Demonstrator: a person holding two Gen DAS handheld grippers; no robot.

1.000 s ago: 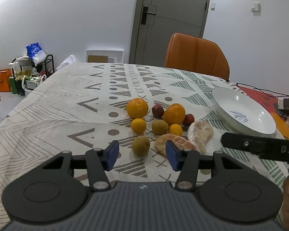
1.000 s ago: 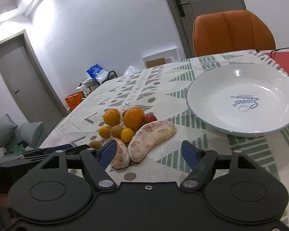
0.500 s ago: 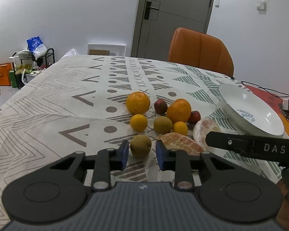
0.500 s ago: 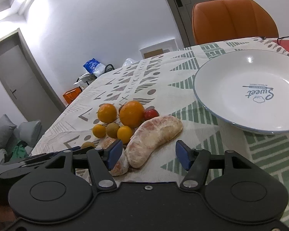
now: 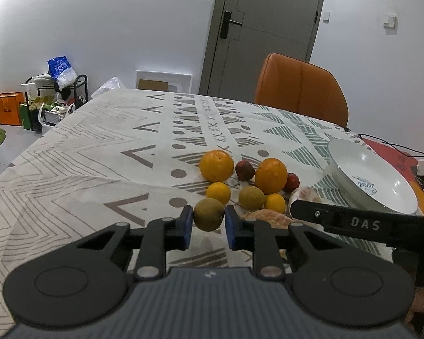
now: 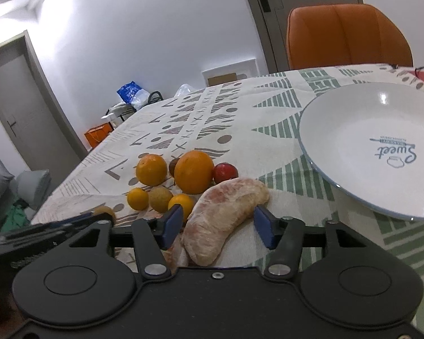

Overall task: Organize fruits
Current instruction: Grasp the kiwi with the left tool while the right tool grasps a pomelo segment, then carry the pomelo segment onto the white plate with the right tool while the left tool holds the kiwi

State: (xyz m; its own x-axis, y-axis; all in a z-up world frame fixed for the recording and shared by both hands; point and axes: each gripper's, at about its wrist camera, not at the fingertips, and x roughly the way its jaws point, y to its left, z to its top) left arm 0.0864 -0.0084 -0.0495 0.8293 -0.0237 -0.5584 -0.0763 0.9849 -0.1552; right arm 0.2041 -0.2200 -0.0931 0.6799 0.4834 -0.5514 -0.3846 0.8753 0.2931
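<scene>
Tongs first: our left tongs [image 5: 208, 224] pinch a brownish-green fruit [image 5: 208, 214] at the near edge of the fruit cluster on the counter [image 5: 99, 152]. Our right tongs [image 6: 217, 226] gape wide around a peeled pomelo segment [image 6: 226, 216], not gripping it. Farther off sit two oranges [image 6: 193, 171], and farther right the white plate [image 6: 353, 124].
</scene>
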